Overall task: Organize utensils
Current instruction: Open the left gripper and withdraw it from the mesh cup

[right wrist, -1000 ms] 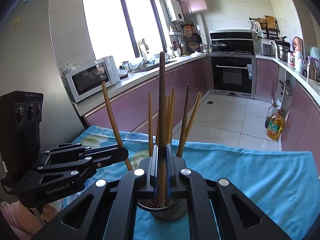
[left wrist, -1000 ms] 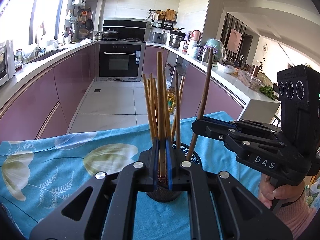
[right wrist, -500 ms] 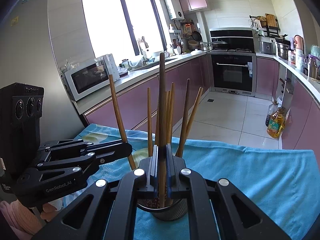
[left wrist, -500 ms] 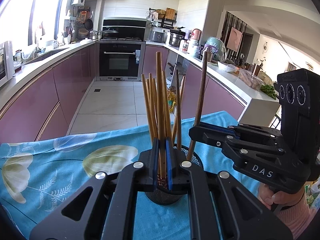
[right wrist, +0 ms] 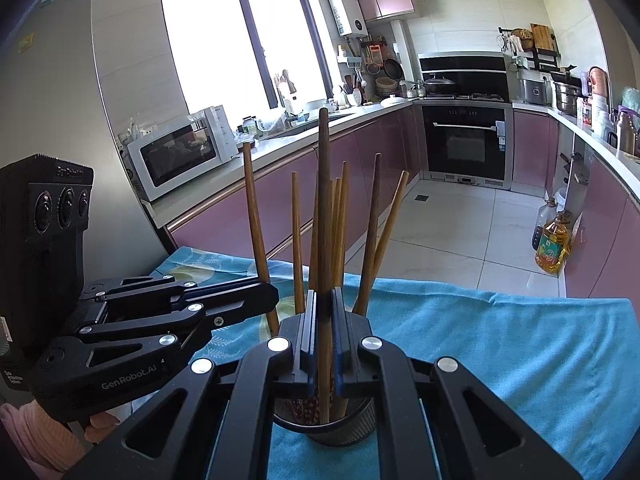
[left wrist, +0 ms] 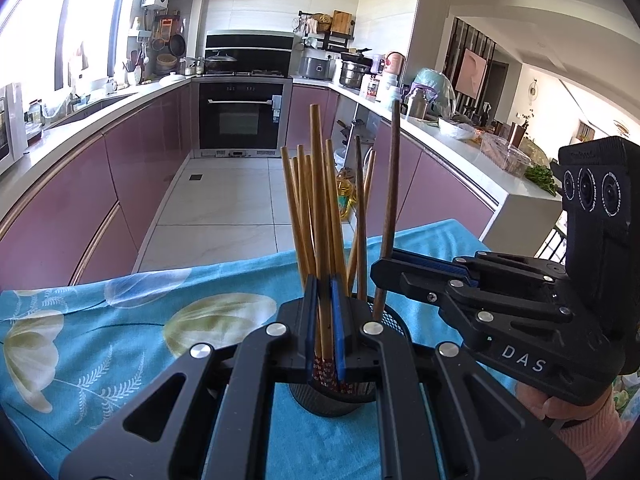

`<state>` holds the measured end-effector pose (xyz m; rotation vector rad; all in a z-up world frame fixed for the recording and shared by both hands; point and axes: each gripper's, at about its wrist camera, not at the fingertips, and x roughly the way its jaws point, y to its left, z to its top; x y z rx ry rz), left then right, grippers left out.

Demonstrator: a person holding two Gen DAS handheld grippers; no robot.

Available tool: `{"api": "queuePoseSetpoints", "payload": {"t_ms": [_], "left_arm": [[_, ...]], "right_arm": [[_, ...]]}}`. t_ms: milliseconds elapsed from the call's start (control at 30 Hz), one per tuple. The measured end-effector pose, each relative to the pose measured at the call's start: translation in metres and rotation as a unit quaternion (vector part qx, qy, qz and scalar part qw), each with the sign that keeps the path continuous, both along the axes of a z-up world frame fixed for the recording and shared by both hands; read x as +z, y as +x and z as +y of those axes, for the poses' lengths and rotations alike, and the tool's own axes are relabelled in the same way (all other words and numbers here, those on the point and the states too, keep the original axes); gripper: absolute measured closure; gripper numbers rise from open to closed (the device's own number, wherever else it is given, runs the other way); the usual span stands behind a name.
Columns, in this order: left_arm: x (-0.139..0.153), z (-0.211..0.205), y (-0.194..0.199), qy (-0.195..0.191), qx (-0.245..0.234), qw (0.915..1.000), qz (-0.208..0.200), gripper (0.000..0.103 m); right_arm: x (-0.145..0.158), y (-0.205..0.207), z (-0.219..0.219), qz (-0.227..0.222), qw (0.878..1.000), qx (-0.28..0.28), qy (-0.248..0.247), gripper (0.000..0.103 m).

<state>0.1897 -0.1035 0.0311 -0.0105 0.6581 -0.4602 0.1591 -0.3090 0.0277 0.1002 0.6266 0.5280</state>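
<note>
My left gripper (left wrist: 323, 320) is clenched on one light wooden chopstick (left wrist: 318, 216), its blue pads pressed to either side of the shaft just above the black mesh holder (left wrist: 332, 402), which stands on the blue floral tablecloth (left wrist: 120, 344). My right gripper (right wrist: 323, 340) is likewise clamped on a single darker chopstick (right wrist: 324, 208), directly over the same holder (right wrist: 340, 428). Each wrist view shows what the other cannot: from the left I see my right gripper (left wrist: 384, 276) come in from the side with its dark stick (left wrist: 390, 200) dipping into the holder's far rim, and my right hand (left wrist: 560, 408) in a pink sleeve below it; from the right I see my left gripper (right wrist: 268, 300) side-on, its light stick (right wrist: 256, 232) slanting down behind the fingertips, with the cloth (right wrist: 500, 340) running off to the right. Counting: one holder, two grippers, one stick gripped by each, and roughly seven or eight more chopsticks fanned upright in the holder, though the overlap keeps me from an exact count. Farther back, only the right view shows the white microwave (right wrist: 180, 156) on the counter and a yellow oil bottle (right wrist: 554, 242) on the floor; both views show one built-in oven (left wrist: 240, 116) at the kitchen's far end.
</note>
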Motion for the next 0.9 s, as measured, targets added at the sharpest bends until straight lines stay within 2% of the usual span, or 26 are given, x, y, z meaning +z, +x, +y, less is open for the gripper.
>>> {"api": "queuePoseSetpoints", "payload": {"t_ms": [900], "left_arm": [[-0.014, -0.007, 0.028, 0.01, 0.01, 0.9996, 0.026, 0.095]], "right_arm": [[-0.005, 0.011, 0.006, 0.017, 1.0, -0.005, 0.01, 0.095]]}}
